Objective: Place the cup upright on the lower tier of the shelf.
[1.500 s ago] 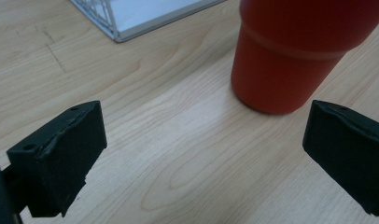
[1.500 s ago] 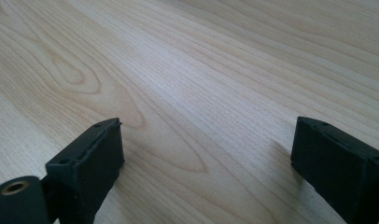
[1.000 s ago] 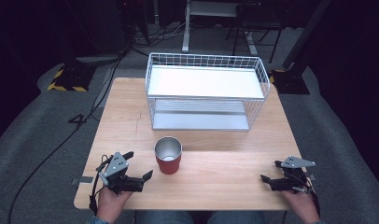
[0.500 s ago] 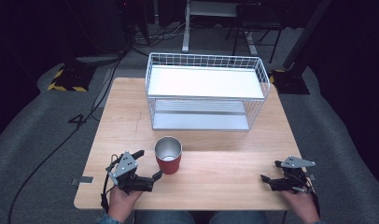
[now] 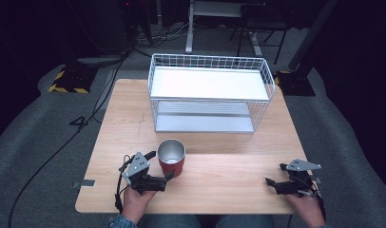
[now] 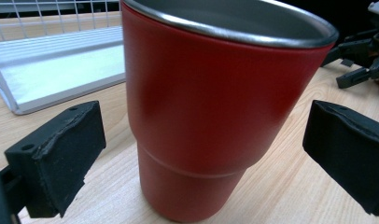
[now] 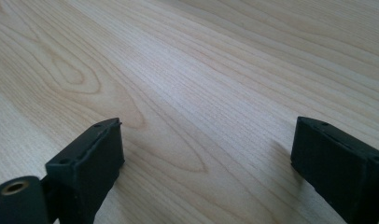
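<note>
Left hand-held gripper (image 5: 161, 165) has moved right, its spread jaws now flanking the red metal-rimmed tumbler (image 5: 171, 157).
Tumbler stands upright mid-table; right hand-held gripper (image 5: 275, 177), jaws spread, rests near the wooden table (image 5: 219, 185)'s front edge.

Open tabletop (image 5: 229, 185) on the right, crowded on the left

A red cup (image 5: 171, 156) stands near-left of centre, blocking that lane; the wire basket (image 5: 210, 95) walls off the far middle. Bare wood runs between cup and right gripper (image 5: 276, 183), and along both side edges.

Red cup (image 6: 197, 116), white wire basket (image 5: 210, 92), light-wood table (image 5: 229, 185).
</note>
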